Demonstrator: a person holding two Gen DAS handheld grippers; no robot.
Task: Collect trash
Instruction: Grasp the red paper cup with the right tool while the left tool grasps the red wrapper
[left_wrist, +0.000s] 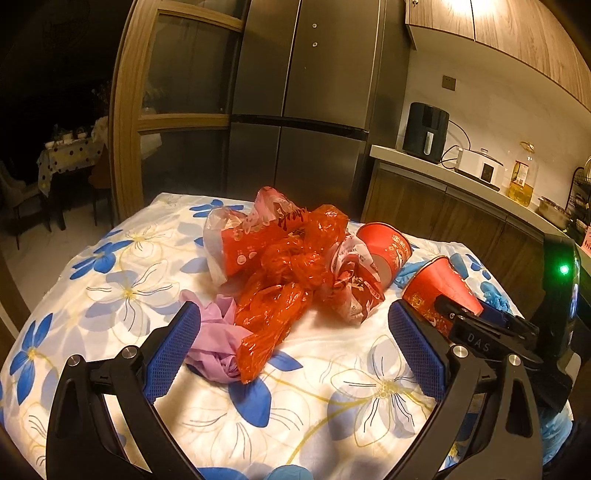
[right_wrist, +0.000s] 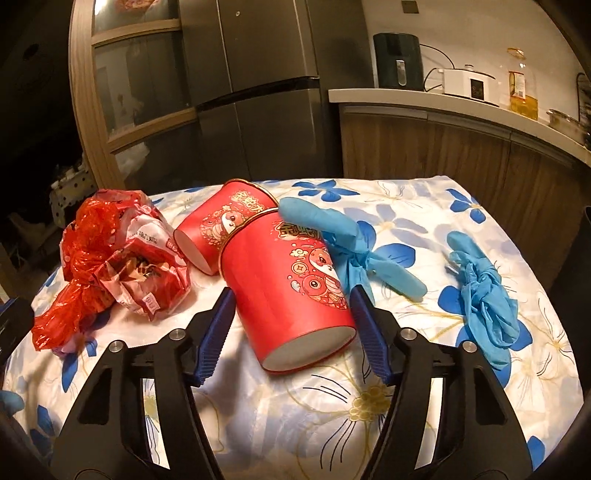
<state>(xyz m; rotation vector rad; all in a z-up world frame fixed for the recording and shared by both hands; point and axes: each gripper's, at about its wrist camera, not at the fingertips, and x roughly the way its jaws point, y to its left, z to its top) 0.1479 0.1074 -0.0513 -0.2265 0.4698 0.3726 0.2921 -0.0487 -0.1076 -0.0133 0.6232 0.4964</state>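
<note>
A heap of red plastic bags and wrappers (left_wrist: 291, 266) lies mid-table on the flowered cloth, with a crumpled pink glove (left_wrist: 218, 343) at its near edge. My left gripper (left_wrist: 291, 332) is open, its fingers either side of the heap's near end, not closed on it. Two red paper cups lie on their sides. My right gripper (right_wrist: 291, 306) is open around the nearer cup (right_wrist: 288, 288), its pads close to the cup's sides; the second cup (right_wrist: 221, 225) lies behind. Two knotted blue gloves (right_wrist: 354, 251) (right_wrist: 484, 295) lie to the right. The red heap also shows in the right wrist view (right_wrist: 114, 266).
The table with the flowered cloth (left_wrist: 332, 406) stands in a kitchen. A steel fridge (left_wrist: 303, 103) and a wooden glass door (left_wrist: 173, 103) are behind it. A counter (right_wrist: 461, 107) on the right holds an air fryer, a cooker and an oil bottle.
</note>
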